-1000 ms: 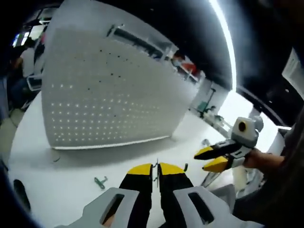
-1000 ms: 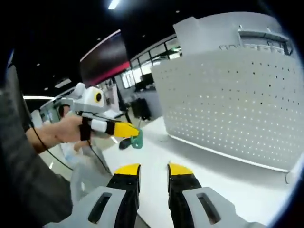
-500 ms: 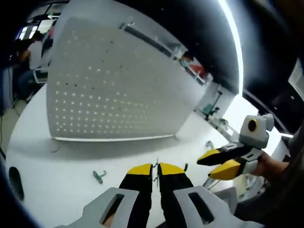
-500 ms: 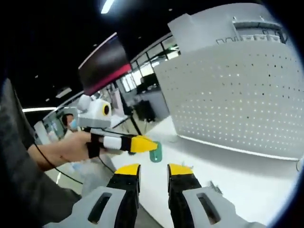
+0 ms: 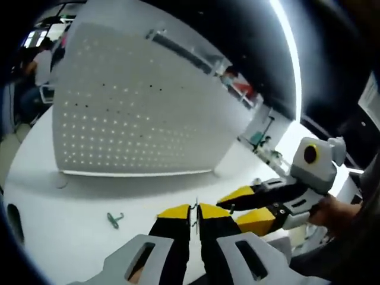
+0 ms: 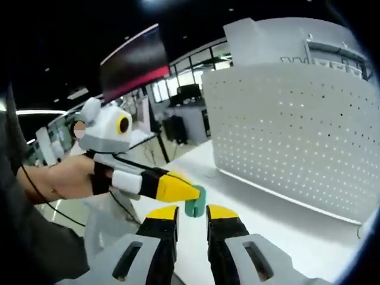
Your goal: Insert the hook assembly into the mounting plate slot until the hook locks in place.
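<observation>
In the left gripper view, the left gripper [image 5: 195,209] is sitting low over the white bench [image 5: 71,237] with its 2 yellow-tipped fingers [image 5: 175,212] pressed nearly together, pinching a thin dark piece of the hook assembly that is poking up between the tips; its shape is too small to make out there. The right gripper view is showing that same gripper [image 6: 189,195] coming in from the left, held in a person's hand [image 6: 65,177], with a green hook [image 6: 195,202] sticking out beyond its yellow tips, just above the right gripper's own fingertips. The right gripper [image 6: 192,212] is rising from the bottom of its view with its 2 fingers [image 6: 162,215] spread slightly apart and gripping nothing. In the left gripper view it [image 5: 234,209] is reaching in from the right, its fingers parted, just beside the left gripper's tips. A large white perforated mounting plate [image 5: 130,119] is standing upright on the bench, well apart from both grippers, its rows of small holes facing them; it is also showing in the right gripper view [image 6: 297,130]. Another small green hook [image 5: 114,219] is lying flat on the bench, between the plate's lower edge and the left gripper, touching neither.
</observation>
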Available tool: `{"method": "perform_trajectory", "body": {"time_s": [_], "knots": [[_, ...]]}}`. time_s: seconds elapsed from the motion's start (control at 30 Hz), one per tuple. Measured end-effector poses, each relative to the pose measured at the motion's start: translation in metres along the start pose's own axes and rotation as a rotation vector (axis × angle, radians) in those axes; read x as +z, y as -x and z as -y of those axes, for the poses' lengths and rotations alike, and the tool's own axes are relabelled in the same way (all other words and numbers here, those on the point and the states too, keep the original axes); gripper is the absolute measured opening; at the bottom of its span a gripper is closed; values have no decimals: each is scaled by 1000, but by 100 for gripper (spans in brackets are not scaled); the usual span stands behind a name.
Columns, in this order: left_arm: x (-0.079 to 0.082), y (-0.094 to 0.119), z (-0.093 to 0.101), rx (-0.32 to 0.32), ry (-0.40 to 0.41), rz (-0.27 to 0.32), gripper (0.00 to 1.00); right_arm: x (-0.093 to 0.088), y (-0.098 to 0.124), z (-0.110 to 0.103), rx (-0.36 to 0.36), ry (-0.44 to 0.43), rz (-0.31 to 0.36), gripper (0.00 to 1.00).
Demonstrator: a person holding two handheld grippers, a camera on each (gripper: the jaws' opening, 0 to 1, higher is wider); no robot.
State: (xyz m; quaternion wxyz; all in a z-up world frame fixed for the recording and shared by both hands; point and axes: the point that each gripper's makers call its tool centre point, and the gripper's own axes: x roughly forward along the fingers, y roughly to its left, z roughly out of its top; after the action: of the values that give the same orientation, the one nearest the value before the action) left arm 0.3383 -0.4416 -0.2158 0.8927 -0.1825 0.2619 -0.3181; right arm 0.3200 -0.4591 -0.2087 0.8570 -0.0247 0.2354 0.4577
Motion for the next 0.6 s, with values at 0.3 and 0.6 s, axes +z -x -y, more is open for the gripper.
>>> {"method": "perform_trajectory", "body": {"time_s": [0.3,0.6], "knots": [[3,-1,5,-16,3,10,3,2,-2,0,-17,35,6,9],[7,-3,12,-43,29,20,3,5,-3,4,-47,86,-1,6]]}}
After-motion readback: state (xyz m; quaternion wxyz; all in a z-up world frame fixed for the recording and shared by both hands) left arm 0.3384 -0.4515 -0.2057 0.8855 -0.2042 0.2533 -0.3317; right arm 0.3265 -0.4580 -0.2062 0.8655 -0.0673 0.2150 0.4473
